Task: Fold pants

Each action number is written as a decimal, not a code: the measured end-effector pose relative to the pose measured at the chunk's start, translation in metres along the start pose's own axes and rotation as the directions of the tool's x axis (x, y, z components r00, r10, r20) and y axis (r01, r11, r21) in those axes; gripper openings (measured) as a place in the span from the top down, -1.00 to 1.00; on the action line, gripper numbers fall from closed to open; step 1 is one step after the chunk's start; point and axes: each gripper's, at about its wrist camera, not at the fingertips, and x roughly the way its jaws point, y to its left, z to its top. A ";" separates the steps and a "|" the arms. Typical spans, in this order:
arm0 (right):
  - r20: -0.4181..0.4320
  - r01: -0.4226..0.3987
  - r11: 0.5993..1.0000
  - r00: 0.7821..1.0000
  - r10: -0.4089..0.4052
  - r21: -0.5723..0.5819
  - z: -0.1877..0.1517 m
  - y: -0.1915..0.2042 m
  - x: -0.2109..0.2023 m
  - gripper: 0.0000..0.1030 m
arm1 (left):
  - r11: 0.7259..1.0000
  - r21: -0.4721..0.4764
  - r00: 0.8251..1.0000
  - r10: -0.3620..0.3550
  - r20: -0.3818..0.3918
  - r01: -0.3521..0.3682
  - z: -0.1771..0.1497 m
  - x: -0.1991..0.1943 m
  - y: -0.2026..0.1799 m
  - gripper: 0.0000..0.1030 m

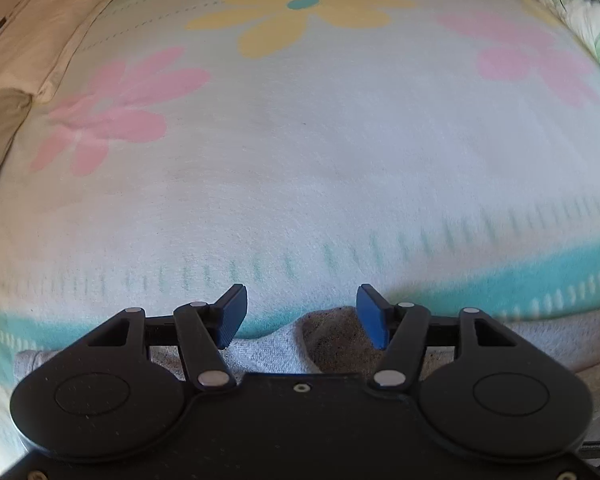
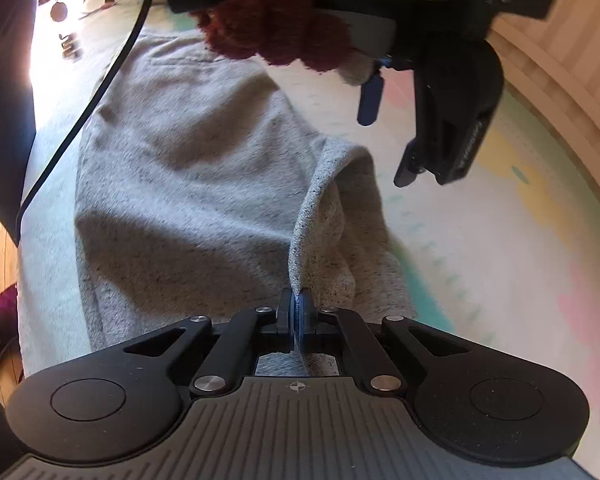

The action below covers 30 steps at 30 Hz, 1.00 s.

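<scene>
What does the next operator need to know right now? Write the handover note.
Right gripper: shut on an edge of the grey pants, lifting it into a raised fold.
Left gripper: open, holding nothing, over the pants' edge by the flowered blanket.
Pants: most of the fabric lies flat on the blanket; no finished fold visible.
Left to do: probably grip the edge with the left gripper, carry the fold over, flatten, repeat.

We see the left gripper (image 1: 302, 316) with jaws wide apart, blue pads (image 1: 232, 316) pointing down over the grey pants (image 1: 332, 340). Nothing pinched; a raised fold of the fabric sits between the pads. Flowered blanket (image 1: 300, 160) fills the view; beige pillow (image 1: 32, 40) upper left.
</scene>
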 end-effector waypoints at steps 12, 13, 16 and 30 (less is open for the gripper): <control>0.046 0.120 0.985 0.991 -0.126 0.126 0.002 -0.021 -0.013 0.92 | 0.981 -0.188 0.998 0.032 -0.056 -0.042 -0.014 0.041 0.023 0.76; 0.052 0.137 0.978 0.988 -0.146 0.155 0.001 -0.026 -0.016 0.91 | 0.978 -0.207 0.998 0.008 -0.065 -0.021 -0.014 0.043 0.028 0.76; 0.080 0.169 0.959 0.978 -0.191 0.227 -0.003 -0.036 -0.025 0.90 | 0.981 -0.189 0.998 0.025 -0.053 -0.034 -0.015 0.043 0.025 0.77; -0.025 0.132 0.881 0.990 -0.136 0.454 -0.024 -0.065 -0.006 0.88 | 0.955 -0.296 0.999 0.030 0.016 -0.024 -0.007 0.027 0.039 0.34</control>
